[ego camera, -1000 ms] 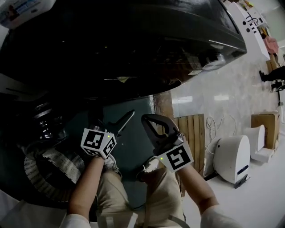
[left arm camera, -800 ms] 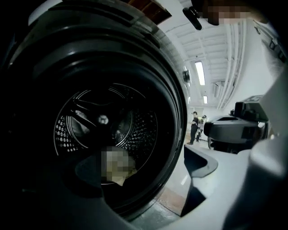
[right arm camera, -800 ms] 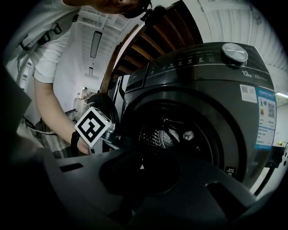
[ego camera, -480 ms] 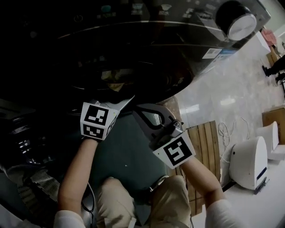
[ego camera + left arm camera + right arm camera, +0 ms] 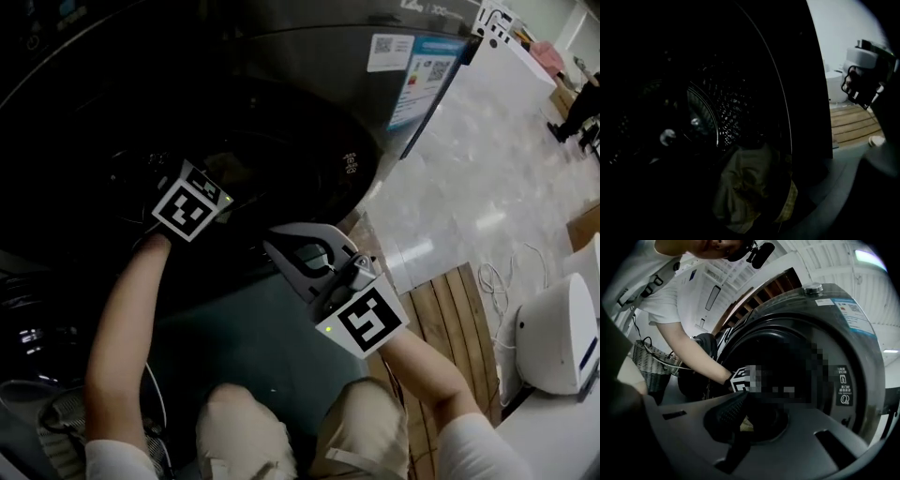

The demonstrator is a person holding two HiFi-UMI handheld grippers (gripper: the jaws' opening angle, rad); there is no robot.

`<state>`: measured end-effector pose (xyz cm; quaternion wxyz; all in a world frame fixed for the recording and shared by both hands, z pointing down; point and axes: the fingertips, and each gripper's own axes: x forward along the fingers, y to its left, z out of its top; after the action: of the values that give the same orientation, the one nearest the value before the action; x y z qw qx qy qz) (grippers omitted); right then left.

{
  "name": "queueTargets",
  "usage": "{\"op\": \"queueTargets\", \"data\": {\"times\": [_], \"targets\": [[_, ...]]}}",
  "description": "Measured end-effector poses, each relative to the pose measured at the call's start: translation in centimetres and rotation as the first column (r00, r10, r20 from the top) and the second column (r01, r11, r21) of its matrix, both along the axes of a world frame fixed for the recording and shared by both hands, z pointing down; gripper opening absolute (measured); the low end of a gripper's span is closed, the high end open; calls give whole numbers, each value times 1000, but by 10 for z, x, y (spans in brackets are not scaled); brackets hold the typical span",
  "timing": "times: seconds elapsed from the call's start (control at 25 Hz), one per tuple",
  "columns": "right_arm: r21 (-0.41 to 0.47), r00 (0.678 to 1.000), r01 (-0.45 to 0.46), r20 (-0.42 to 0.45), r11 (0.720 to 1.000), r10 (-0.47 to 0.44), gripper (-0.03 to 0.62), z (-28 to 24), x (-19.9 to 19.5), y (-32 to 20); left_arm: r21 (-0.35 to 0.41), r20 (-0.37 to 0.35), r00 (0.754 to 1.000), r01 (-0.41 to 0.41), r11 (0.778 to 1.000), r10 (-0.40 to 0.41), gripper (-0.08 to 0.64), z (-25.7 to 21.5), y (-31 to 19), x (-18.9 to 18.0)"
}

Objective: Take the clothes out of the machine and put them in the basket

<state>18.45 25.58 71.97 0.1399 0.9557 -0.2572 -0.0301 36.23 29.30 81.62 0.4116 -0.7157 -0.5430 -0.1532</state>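
Crumpled olive-tan cloth (image 5: 750,187) lay low at the mouth of the dark front-loading washing machine's (image 5: 309,122) perforated steel drum (image 5: 726,108). The woven wicker basket (image 5: 649,364) stood near the machine; I couldn't see inside it. My left gripper (image 5: 192,204) reached into the opening, jaws lost in darkness, so I couldn't tell their state. My right gripper (image 5: 279,253) hovered just outside the rim, jaws together, empty.

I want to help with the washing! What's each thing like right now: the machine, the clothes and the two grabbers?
Washing machine, open.
Clothes, crumpled, in the drum.
Left gripper, at the opening, jaws too dark to tell.
Right gripper, shut, empty, outside the machine.
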Motion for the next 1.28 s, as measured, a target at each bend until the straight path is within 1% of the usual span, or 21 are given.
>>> {"op": "queueTargets", "data": {"times": [0.04, 0.08, 0.2, 0.24, 0.28, 0.36, 0.44, 0.56, 0.6, 0.64, 0.68, 0.72, 0.76, 0.8, 0.84, 0.92, 1.0, 1.12, 1.2, 1.28], "targets": [[6, 1000, -3, -8, 1000, 3, 15, 2, -1, 2, 27, 23, 1000, -4, 1000, 3, 535, 9, 1, 4], [12, 1000, -6, -12, 1000, 6, 15, 4, -3, 5, 59, 17, 1000, -8, 998, 7, 536, 17, 1, 11], [21, 1000, -3, 9, 1000, 2, 15, 16, -11, 8, 190, -71, 997, -24, 982, 38, 537, 37, -4, 34], [17, 1000, 2, 19, 1000, -2, 15, 21, -15, 8, 228, -75, 996, -31, 973, 49, 537, 43, -4, 41], [12, 1000, 5, 25, 1000, -5, 15, 25, -19, 9, 263, -62, 996, -42, 964, 60, 537, 49, -3, 45], [7, 1000, 6, 27, 1000, -6, 15, 30, -24, 12, 334, -5, 997, -68, 940, 73, 536, 64, 0, 48], [3, 1000, 5, 24, 1000, -5, 15, 34, -27, 15, 395, 29, 995, -96, 914, 92, 535, 77, 3, 49], [-7, 1000, 4, 31, 1000, -4, 15, 40, -30, 19, 482, 21, 990, -135, 865, 143, 530, 89, 1, 51], [-9, 999, 2, 38, 1000, -2, 15, 43, -30, 21, 518, 7, 986, -147, 843, 167, 531, 94, -1, 53], [-10, 999, 0, 46, 1000, 0, 15, 45, -31, 22, 561, -4, 982, -153, 814, 187, 531, 101, -7, 56], [-10, 998, 0, 55, 1000, 1, 15, 47, -31, 23, 603, -9, 981, -151, 783, 196, 531, 111, -15, 60], [-11, 998, 1, 62, 1000, 0, 15, 49, -32, 23, 634, -14, 980, -144, 760, 198, 532, 122, -23, 63], [-13, 998, 3, 65, 1000, -2, 15, 51, -32, 23, 647, -20, 981, -136, 751, 195, 532, 132, -27, 66], [-16, 998, 6, 67, 1000, -5, 15, 52, -32, 25, 644, -27, 981, -130, 754, 192, 532, 139, -28, 69], [-18, 998, 6, 68, 1000, -5, 15, 54, -31, 26, 635, -32, 981, -129, 762, 193, 531, 143, -26, 72], [-13, 997, -1, 75, 1000, 2, 15, 59, -29, 31, 621, -22, 979, -144, 771, 201, 531, 147, -18, 78], [-7, 996, -12, 87, 1000, 12, 15, 66, -27, 35, 615, 13, 978, -171, 770, 208, 531, 150, -13, 80], [-7, 993, -30, 115, 1000, 31, 15, 71, -27, 37, 612, 55, 971, -217, 760, 233, 518, 149, -14, 74], [-14, 992, -42, 121, 999, 44, 15, 69, -28, 38, 607, 70, 963, -247, 756, 259, 470, 148, -15, 66], [-18, 992, -55, 109, 998, 56, 15, 67, -24, 41, 600, 78, 964, -248, 761, 253, 388, 152, -13, 61]]}}
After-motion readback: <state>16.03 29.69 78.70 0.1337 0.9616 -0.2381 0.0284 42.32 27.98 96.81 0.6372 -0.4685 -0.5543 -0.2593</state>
